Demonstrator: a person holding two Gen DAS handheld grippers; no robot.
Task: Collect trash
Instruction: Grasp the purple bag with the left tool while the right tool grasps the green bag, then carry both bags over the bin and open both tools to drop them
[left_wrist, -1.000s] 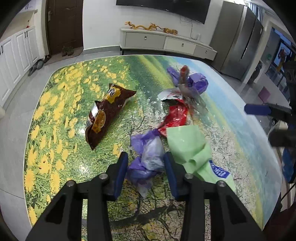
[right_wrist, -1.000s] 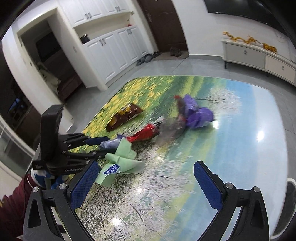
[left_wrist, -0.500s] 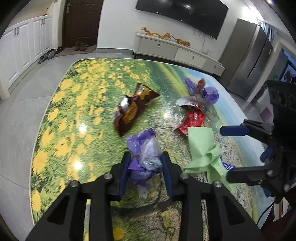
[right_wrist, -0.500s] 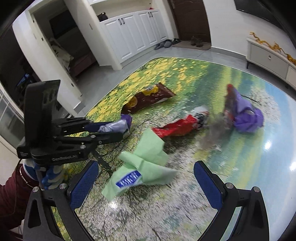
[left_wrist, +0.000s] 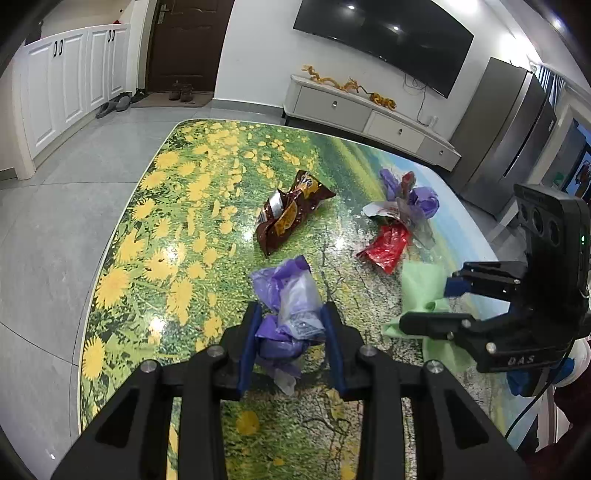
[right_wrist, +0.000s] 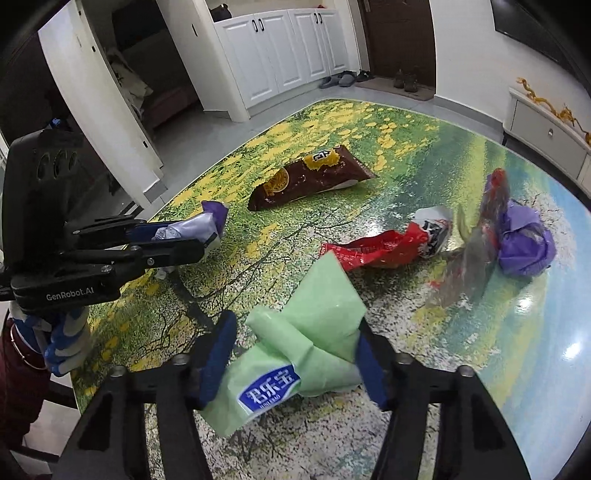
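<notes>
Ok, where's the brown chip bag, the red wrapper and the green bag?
brown chip bag (right_wrist: 310, 181): right wrist view, middle of its printed face.
red wrapper (right_wrist: 380, 249): right wrist view, crumpled middle.
green bag (right_wrist: 325, 295): right wrist view, flat upper flap.

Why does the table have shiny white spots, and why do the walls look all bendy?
Left wrist view: ceiling lights bounce off the glossy table as white glare spots, and the fisheye lens bends the door and walls. Right wrist view: glare sits at the table's right edge, and the clear wrapper beside the purple bag looks smeared, while the green wrapper stays sharp.
</notes>
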